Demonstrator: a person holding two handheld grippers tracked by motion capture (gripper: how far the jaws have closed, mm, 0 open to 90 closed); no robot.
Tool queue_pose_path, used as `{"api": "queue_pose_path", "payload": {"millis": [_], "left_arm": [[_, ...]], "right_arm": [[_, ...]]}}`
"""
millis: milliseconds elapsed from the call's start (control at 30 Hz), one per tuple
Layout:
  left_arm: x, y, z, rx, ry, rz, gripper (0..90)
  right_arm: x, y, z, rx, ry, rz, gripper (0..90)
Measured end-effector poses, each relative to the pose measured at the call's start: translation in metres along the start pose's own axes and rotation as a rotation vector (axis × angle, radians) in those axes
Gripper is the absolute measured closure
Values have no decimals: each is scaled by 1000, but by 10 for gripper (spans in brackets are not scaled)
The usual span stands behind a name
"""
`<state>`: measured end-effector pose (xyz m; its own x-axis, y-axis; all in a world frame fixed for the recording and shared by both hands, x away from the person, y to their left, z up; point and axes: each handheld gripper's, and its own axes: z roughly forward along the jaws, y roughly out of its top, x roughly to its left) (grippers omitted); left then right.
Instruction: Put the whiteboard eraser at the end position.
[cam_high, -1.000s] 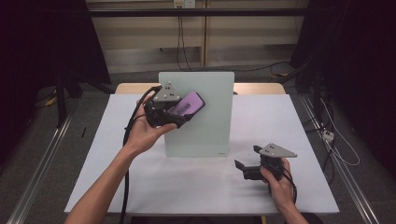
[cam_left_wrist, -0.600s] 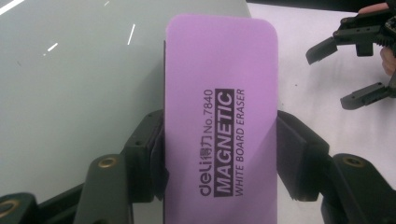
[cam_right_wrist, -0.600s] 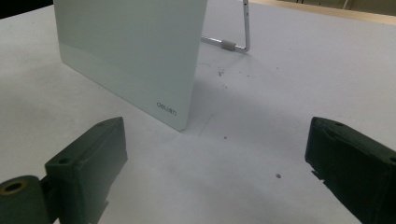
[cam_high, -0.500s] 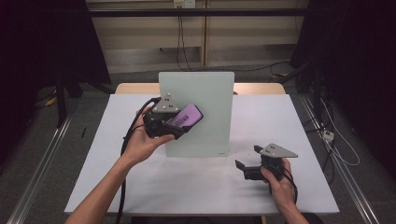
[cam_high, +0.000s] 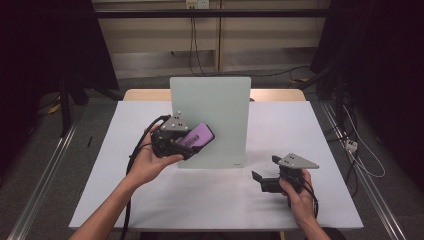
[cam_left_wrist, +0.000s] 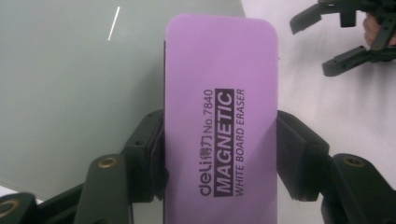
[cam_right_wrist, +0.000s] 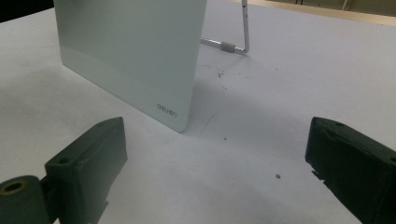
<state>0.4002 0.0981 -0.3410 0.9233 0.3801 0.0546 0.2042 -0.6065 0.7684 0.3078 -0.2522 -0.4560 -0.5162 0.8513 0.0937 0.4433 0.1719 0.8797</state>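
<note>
A purple magnetic whiteboard eraser (cam_left_wrist: 219, 116) (cam_high: 196, 136) sits clamped between the jaws of my left gripper (cam_high: 192, 144) (cam_left_wrist: 219, 154), which is shut on its two long sides. It is held in front of the lower left part of a pale green-white glass board (cam_high: 220, 107) (cam_left_wrist: 70, 93) that stands upright on the table. My right gripper (cam_high: 264, 176) (cam_right_wrist: 215, 158) rests low on the table at the right, jaws wide open with nothing between them, facing the board's lower corner (cam_right_wrist: 140, 60).
The white tabletop (cam_high: 310, 150) surrounds the board. A metal wire stand (cam_right_wrist: 243, 32) props the board from behind. A person's forearms come in from the bottom, with a black cable (cam_high: 131, 200) trailing along the left one.
My left gripper has come down and slightly right along the board's face with the eraser in it. The right gripper has stayed where it was.
</note>
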Motion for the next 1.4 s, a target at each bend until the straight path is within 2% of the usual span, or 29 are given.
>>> {"api": "queue_pose_path", "payload": {"millis": [233,400,600,800,1000,1233,1400], "left_arm": [[-6,-12,3,55,-19,3,409],[-10,-16,5,73,-27,-8,409],[-16,-22,10,114,-38,10,408],[-22,-21,15,126,-73,24,408],[-29,-23,23,170,-106,39,408],[-35,-25,30,174,-123,33,408],[-39,-27,36,189,-152,34,408]], "right_arm": [[-2,0,2,1,-6,26,56],[-3,-1,-2,-9,-1,15,55],[-4,-2,-5,-11,7,17,54],[-5,-3,-5,-13,7,16,54],[-4,-2,-5,-12,9,14,54],[-2,-1,-3,-8,12,7,54],[-2,-1,-4,-9,9,5,54]]}}
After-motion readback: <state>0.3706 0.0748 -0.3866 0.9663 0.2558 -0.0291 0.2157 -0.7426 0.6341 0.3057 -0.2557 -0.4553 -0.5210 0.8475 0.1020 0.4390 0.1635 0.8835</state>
